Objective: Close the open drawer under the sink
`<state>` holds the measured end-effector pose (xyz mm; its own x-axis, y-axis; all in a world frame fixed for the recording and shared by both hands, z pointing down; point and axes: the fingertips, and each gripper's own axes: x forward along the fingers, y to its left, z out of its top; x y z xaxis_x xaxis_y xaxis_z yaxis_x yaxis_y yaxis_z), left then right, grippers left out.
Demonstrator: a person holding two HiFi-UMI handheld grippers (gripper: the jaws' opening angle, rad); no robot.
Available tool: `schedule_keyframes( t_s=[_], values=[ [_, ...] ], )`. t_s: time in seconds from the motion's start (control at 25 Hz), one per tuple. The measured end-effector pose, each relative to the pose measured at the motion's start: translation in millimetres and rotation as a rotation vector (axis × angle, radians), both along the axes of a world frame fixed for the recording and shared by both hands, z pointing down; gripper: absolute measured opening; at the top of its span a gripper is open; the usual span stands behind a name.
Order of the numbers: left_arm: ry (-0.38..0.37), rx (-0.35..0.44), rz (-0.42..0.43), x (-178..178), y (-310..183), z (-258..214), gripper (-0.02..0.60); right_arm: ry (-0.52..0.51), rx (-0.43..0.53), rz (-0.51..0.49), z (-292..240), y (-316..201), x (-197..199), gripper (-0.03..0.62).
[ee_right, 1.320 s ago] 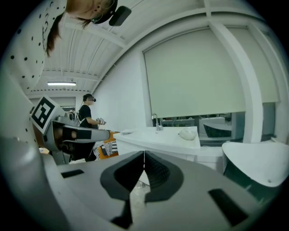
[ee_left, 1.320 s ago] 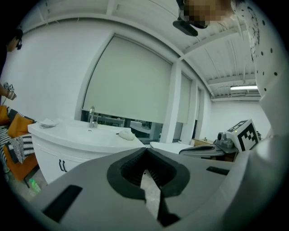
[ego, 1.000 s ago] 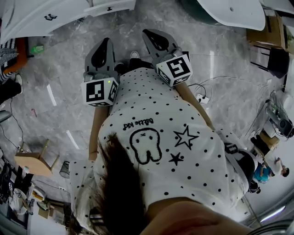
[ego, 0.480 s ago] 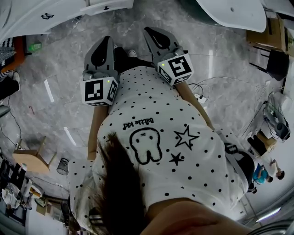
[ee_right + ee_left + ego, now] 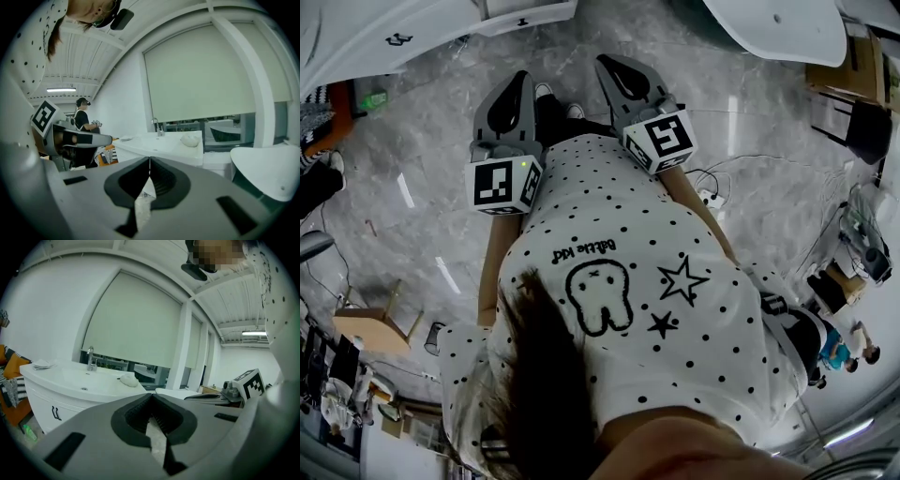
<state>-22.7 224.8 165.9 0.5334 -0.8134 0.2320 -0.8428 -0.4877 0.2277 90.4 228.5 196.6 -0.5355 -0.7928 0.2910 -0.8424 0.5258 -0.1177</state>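
Note:
The white sink vanity [image 5: 366, 37] lies at the top left of the head view, and a white drawer front [image 5: 525, 11] with a dark handle sticks out beside it. My left gripper [image 5: 517, 80] and right gripper [image 5: 605, 64] point towards it side by side over the floor, well short of it. Both are shut and hold nothing. In the left gripper view the shut jaws [image 5: 151, 395] face the basin [image 5: 79, 380], its faucet [image 5: 91, 358] and the cabinet front with dark handles [image 5: 56, 413]. The right gripper [image 5: 149, 159] looks at the same sink [image 5: 168, 143].
The floor is grey marble tile [image 5: 422, 141]. A white rounded tub [image 5: 778, 23] stands at the top right, a small wooden stool [image 5: 370, 323] at the left, and cables [image 5: 712, 192] on the floor at the right. Another person [image 5: 83, 117] stands far behind the sink.
The person has stepped slightly towards the vanity, and a shoe now shows between the grippers. Both grippers stay shut and side by side.

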Motion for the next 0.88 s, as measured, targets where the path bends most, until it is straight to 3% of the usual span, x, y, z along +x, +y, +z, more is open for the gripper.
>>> schedule_keyframes(
  t_s=[0.32, 0.88],
  values=[
    [0.008, -0.025, 0.027, -18, -40, -4, 0.005, 0.001, -0.019, 0.032, -2, -35, -16, 0.015],
    [0.031, 0.01, 0.034, -63, -78, -3, 0.005, 0.031, -0.014, 0.082, 3, -63, -54, 0.015]
  ],
)
